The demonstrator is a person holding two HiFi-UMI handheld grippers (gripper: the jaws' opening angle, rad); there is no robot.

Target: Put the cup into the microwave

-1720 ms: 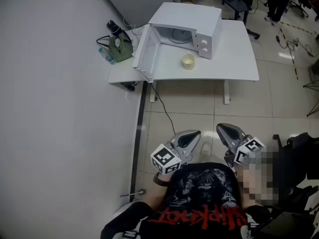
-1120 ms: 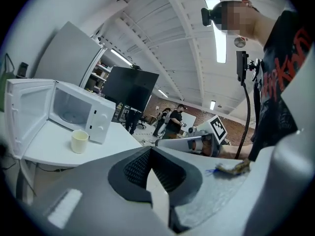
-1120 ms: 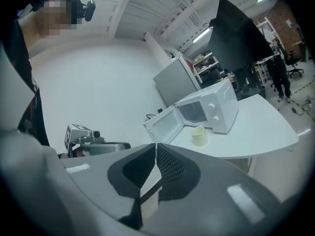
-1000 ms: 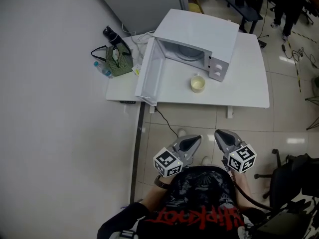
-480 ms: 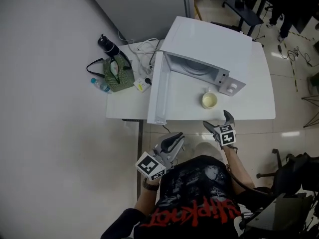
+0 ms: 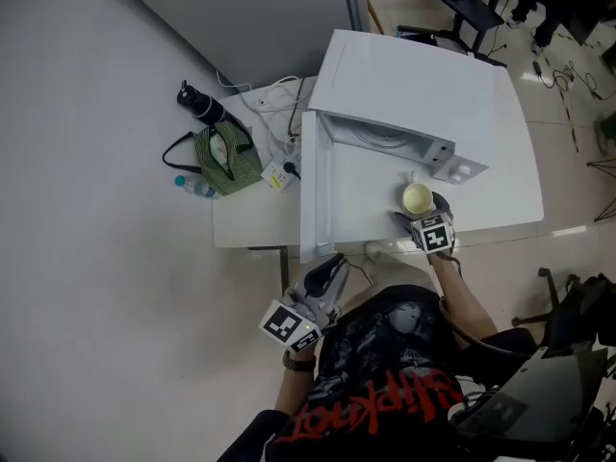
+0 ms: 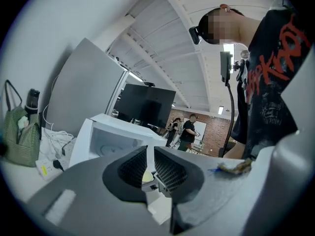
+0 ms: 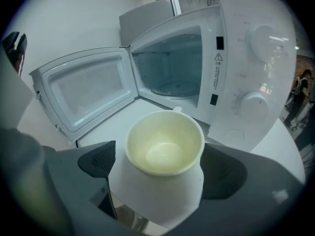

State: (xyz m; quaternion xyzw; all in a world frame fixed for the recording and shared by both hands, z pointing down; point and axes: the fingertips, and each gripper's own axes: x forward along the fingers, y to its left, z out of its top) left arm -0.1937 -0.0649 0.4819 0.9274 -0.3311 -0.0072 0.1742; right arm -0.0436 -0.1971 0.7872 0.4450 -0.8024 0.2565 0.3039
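A pale yellow cup (image 6: 417, 198) (image 8: 165, 141) stands on the white table (image 6: 252, 227) in front of the white microwave (image 6: 414, 85) (image 8: 236, 58). The microwave's door (image 6: 316, 195) (image 8: 88, 87) is swung wide open to the left, and the glass plate inside shows. My right gripper (image 6: 422, 212) (image 8: 161, 167) is open; its jaws have just opened wide and stand on either side of the cup, not pressing on it. My left gripper (image 6: 335, 260) (image 7: 150, 163) hangs off the table's near edge below the door, shut and empty.
At the table's left end are a green bag (image 6: 226, 157), a black bottle (image 6: 192, 97), a small water bottle (image 6: 197, 189) and a power strip with cables (image 6: 279, 173). A grey partition (image 6: 250, 17) stands behind. A dark chair (image 6: 577, 306) is at right.
I have walked up to the table. The right gripper went from shut to open and came down around the cup. The left gripper moved forward toward the table edge.
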